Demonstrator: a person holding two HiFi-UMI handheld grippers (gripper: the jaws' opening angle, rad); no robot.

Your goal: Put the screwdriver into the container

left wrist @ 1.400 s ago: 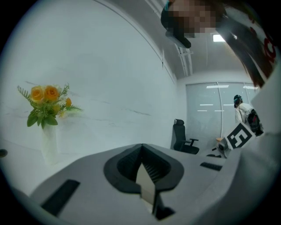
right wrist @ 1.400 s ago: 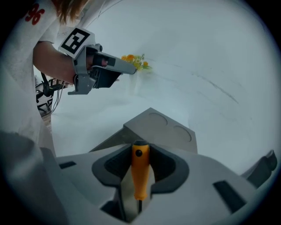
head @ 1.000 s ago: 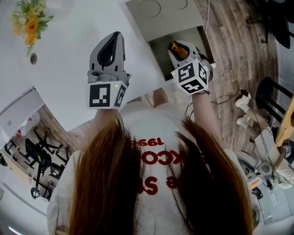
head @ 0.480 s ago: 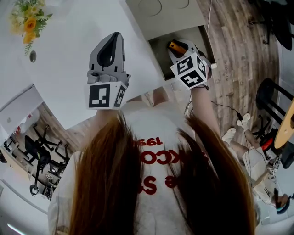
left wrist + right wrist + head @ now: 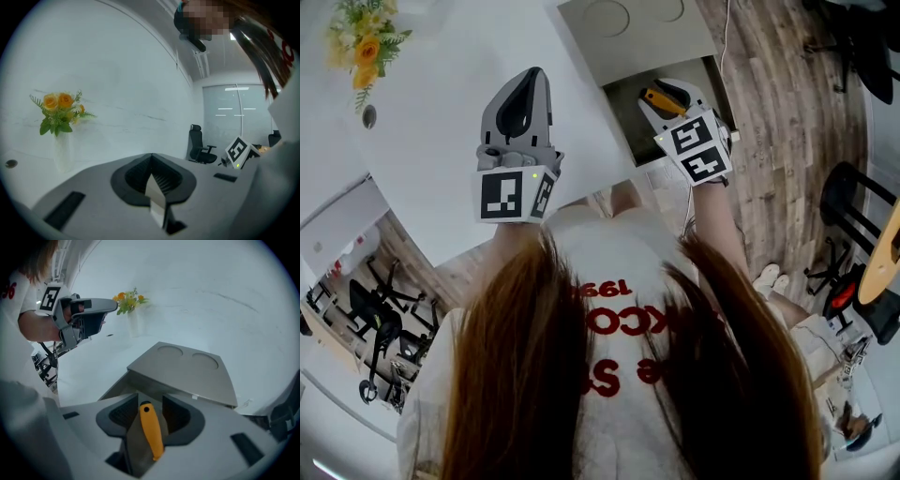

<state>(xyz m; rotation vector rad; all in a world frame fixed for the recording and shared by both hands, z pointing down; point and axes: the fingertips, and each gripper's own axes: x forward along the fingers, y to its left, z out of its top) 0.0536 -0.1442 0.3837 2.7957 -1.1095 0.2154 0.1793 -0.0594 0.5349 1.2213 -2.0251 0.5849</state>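
Right gripper [image 5: 150, 411] jaws have just been opening: now wide, pads off the screwdriver [image 5: 151, 433], which sits loose between them right over the open container [image 5: 630, 111]. Looks like the drop-in. Left gripper [image 5: 151, 164] pinched closed, empty.

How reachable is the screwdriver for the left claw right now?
Probably not: the left claw is shut and aimed across the table, while the screwdriver lies between the right claw's jaws, which have just been opening, over the container.
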